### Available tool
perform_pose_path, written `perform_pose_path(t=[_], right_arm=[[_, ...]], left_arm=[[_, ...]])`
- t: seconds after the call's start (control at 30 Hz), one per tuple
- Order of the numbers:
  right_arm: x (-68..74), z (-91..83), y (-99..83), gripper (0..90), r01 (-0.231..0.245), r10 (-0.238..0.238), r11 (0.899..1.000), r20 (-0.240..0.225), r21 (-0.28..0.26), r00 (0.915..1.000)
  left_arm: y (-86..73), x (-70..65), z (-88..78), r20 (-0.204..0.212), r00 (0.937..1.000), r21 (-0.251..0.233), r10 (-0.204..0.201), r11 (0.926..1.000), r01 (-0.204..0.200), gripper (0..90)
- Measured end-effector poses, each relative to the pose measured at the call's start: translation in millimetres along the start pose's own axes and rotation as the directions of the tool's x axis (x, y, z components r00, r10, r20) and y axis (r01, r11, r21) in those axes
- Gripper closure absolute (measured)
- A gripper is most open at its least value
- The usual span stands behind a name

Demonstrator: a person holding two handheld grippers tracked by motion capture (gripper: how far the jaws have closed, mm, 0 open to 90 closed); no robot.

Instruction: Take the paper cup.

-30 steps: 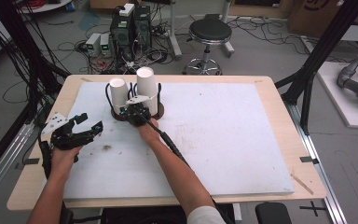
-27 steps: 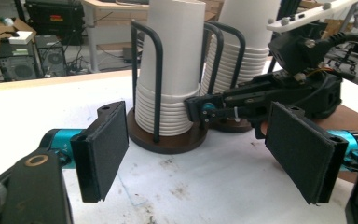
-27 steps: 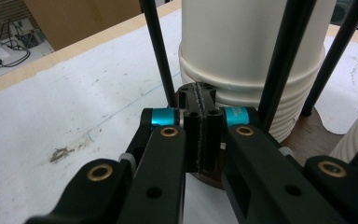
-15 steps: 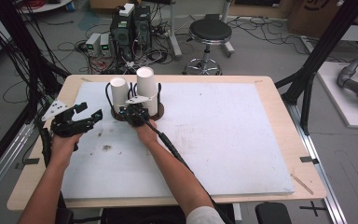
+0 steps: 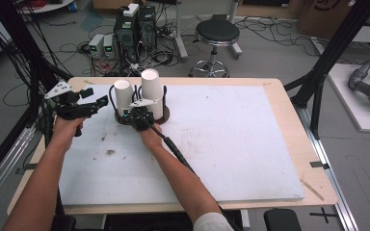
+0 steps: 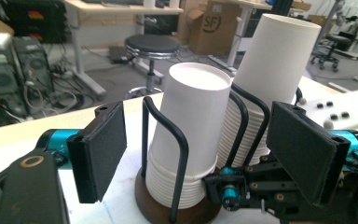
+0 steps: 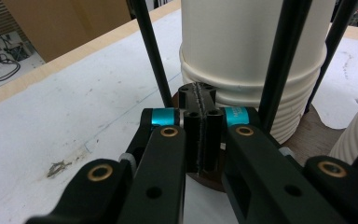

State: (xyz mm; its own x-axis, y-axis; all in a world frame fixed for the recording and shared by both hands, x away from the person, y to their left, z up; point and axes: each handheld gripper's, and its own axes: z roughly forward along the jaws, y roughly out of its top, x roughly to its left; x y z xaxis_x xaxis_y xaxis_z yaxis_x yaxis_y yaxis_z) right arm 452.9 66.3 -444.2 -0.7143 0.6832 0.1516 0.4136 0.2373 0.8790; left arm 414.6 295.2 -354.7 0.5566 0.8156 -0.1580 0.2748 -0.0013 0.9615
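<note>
Two stacks of upturned white paper cups, a shorter one (image 5: 123,96) and a taller one (image 5: 151,91), stand in a dark round wooden holder with black wire hoops (image 5: 165,115) near the far left of the white-covered desk (image 5: 231,144). The left gripper (image 5: 99,101) hangs just left of the shorter stack, its jaws wide apart and having just been opening, nothing between them. The right gripper (image 5: 136,114) rests against the holder's base, jaws pressed fully together and empty.
</note>
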Motion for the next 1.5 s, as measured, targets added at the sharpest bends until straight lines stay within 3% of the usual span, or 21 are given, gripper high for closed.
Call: perform_pose_path(t=[0.2,0.37,0.67,0.93,1.5], right_arm=[[-0.6,-0.1,0.2,90.0,0.008,-0.008,1.000,-0.002,0.002,1.0000],[-0.9,0.2,-0.1,90.0,0.002,-0.002,1.000,-0.006,0.000,1.0000],[-2.2,0.2,0.0,90.0,-0.001,0.001,1.000,-0.017,0.003,0.9999],[-2.6,0.2,-0.1,90.0,0.000,0.001,1.000,-0.019,0.005,0.9998],[-3.4,0.6,-0.1,90.0,0.000,0.000,1.000,-0.022,0.004,0.9998]], left_arm=[[12.5,3.0,15.3,0.034,0.9991,-0.022,0.025,0.9995,-0.024,19.8],[21.3,4.9,34.7,0.027,0.9990,0.002,0.036,0.9994,-0.036,19.6],[10.6,7.9,62.8,0.024,0.9997,0.035,0.008,0.9993,-0.009,19.6],[6.3,7.5,70.3,0.032,0.9994,0.039,-0.011,0.9992,0.010,19.1],[5.9,-0.5,77.0,0.065,0.9978,0.027,-0.006,0.9996,0.004,20.2]])
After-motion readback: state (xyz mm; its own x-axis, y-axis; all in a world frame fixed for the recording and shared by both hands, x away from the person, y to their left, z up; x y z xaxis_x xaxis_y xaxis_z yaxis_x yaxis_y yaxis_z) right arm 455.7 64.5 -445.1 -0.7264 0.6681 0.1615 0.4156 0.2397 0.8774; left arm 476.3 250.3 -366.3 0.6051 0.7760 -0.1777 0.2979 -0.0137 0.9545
